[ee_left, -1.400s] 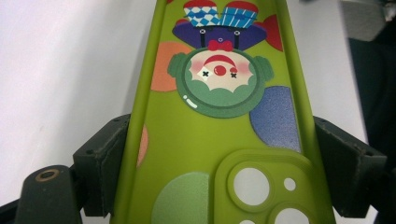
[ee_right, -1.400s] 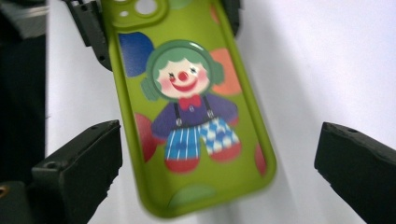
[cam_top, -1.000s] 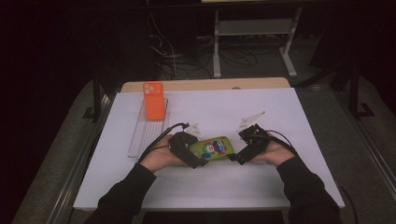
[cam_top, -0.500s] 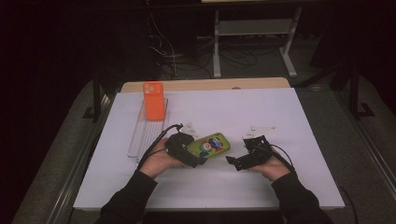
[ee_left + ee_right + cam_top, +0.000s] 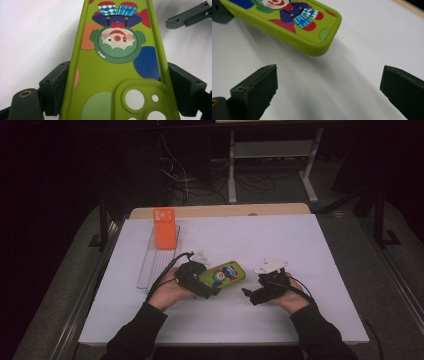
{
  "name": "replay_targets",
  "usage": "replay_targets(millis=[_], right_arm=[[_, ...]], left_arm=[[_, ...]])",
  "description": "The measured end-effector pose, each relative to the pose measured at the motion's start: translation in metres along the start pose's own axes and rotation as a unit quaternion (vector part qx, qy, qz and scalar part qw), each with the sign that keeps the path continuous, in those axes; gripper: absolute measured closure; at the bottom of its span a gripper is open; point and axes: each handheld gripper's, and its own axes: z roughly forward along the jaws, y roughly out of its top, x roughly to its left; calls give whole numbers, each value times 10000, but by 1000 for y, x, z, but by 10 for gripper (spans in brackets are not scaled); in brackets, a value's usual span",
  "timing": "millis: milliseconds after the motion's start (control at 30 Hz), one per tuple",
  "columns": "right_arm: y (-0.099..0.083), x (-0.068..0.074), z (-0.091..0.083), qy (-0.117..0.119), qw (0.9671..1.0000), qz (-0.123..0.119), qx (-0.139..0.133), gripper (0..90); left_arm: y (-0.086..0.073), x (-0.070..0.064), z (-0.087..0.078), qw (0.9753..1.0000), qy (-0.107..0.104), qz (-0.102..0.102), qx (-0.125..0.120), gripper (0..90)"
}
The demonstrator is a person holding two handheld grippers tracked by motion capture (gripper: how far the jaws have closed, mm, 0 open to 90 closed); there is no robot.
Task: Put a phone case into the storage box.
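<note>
A green phone case [image 5: 225, 274] printed with a clown lies near the middle of the white table [image 5: 300, 240]. My left gripper [image 5: 209, 290] is shut on its camera end, one jaw on each long side, as the left gripper view shows around the case [image 5: 117, 62]. My right gripper [image 5: 248, 295] stands open a little to the right of the case, apart from it. In the right gripper view the case's far end [image 5: 294, 20] lies just beyond my wide-spread jaws. An orange phone case [image 5: 164, 227] rests on the far end of a clear tray [image 5: 150, 267].
The clear tray lies along the table's left side, close to my left hand. A wooden strip [image 5: 220, 210] borders the far edge. Beyond it are a dark floor with cables and a metal frame [image 5: 270, 150].
My right gripper has let go of the green case and drawn back to the right, its jaws now open. My left gripper keeps its hold on the case.
</note>
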Motion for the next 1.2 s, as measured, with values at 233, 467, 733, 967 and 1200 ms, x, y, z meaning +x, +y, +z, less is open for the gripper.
replay_targets(millis=[233,467,733,967,1200], right_arm=[[1,7,-2,-252,9975,-642,-145,7],[2,15,-3,-670,9875,-1422,-128,7],[2,27,0,-1096,9677,-2269,-30,7],[0,34,2,-1388,9441,-2990,62,7],[-1,44,6,-1759,9125,-3692,96,16]], left_arm=[[0,1,-2,10000,0,2,-28,151],[0,-1,1,9999,-2,-76,-95,150],[0,-2,1,10000,-32,-34,-52,151],[0,-4,3,9999,-30,-106,-128,151],[1,-4,1,10000,-41,-12,17,151]])
